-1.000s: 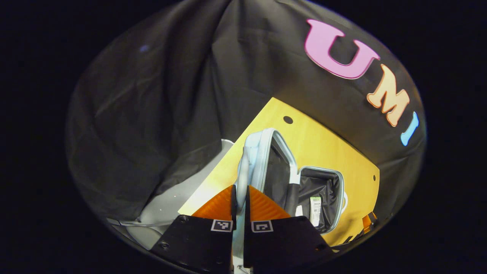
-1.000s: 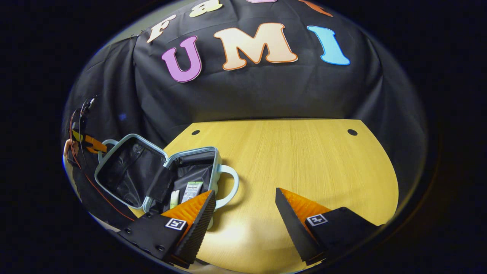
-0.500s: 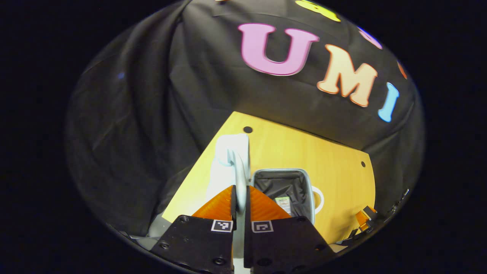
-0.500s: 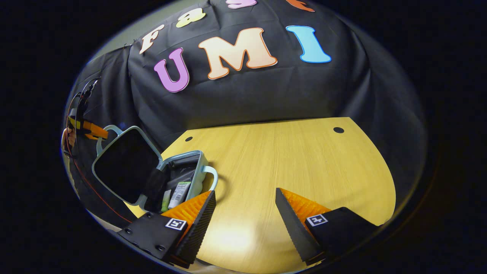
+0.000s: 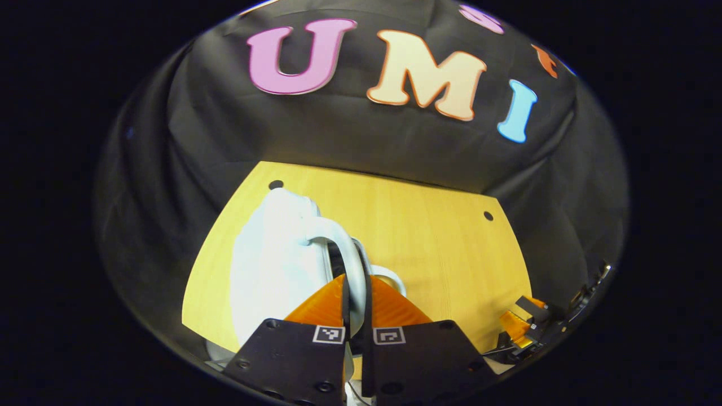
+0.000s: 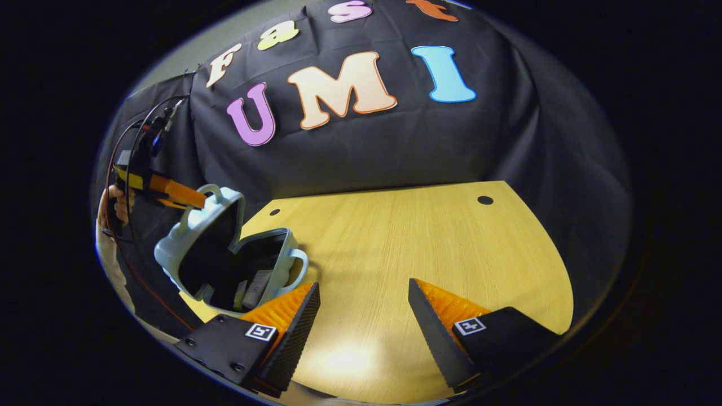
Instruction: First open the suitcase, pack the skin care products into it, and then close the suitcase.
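The pale blue suitcase [image 6: 225, 254] stands on the left part of the wooden table [image 6: 423, 237], its lid [image 6: 194, 239] raised about halfway over the base [image 6: 282, 262]. Skin care tubes [image 6: 256, 285] lie inside the dark-lined base. My left gripper [image 6: 189, 200] is shut on the lid's handle [image 6: 211, 192]. In the left gripper view the lid's outer shell [image 5: 271, 259] fills the lower left, and the left gripper [image 5: 355, 279] pinches the lid's handle [image 5: 344, 248]. My right gripper [image 6: 364, 313] hovers open above the table's front, just right of the suitcase, holding nothing.
The base's own handle [image 6: 302, 265] sticks out toward the table's middle. Bare wood [image 5: 434, 237] stretches to the right of the suitcase, with small round holes near the back corners. A hand [image 6: 115, 206] holds the left gripper at the table's left edge.
The left gripper has swung the lid up from lying open to about half closed over the base. The right gripper has stayed open over the table's front.
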Demonstrator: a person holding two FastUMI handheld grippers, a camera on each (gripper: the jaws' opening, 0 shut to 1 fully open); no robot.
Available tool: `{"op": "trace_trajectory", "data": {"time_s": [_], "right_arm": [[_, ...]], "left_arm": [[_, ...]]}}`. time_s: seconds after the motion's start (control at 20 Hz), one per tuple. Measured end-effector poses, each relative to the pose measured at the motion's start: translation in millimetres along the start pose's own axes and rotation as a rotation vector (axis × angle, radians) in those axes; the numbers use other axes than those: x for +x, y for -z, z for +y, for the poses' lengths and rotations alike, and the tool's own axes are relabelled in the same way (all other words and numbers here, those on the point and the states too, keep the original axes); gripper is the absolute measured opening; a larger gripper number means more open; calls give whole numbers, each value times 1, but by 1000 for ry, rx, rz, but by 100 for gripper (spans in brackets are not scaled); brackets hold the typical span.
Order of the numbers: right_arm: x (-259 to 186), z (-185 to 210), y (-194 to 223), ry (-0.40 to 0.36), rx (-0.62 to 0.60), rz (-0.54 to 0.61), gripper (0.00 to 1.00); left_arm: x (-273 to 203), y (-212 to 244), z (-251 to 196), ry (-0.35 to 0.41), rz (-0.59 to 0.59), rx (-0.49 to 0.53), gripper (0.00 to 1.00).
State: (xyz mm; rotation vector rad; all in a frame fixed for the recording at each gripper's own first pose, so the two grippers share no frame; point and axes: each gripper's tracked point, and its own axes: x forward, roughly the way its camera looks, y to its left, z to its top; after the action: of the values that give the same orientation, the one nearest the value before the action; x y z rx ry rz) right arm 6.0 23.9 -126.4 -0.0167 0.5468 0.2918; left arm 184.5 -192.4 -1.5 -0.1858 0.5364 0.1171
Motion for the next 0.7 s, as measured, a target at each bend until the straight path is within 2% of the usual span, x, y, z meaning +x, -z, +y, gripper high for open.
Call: {"op": "trace_trajectory", "data": {"time_s": [0.25, 0.5, 0.7], "right_arm": [[-10, -8, -9, 49, 44, -52, 98], [-19, -20, -6, 121, 62, -63, 98], [-27, -30, 0, 179, 74, -64, 98]], "left_arm": [[58, 44, -45, 57, 109, 42, 4], [121, 83, -61, 46, 224, 78, 5], [146, 106, -68, 48, 297, 109, 5]]}}
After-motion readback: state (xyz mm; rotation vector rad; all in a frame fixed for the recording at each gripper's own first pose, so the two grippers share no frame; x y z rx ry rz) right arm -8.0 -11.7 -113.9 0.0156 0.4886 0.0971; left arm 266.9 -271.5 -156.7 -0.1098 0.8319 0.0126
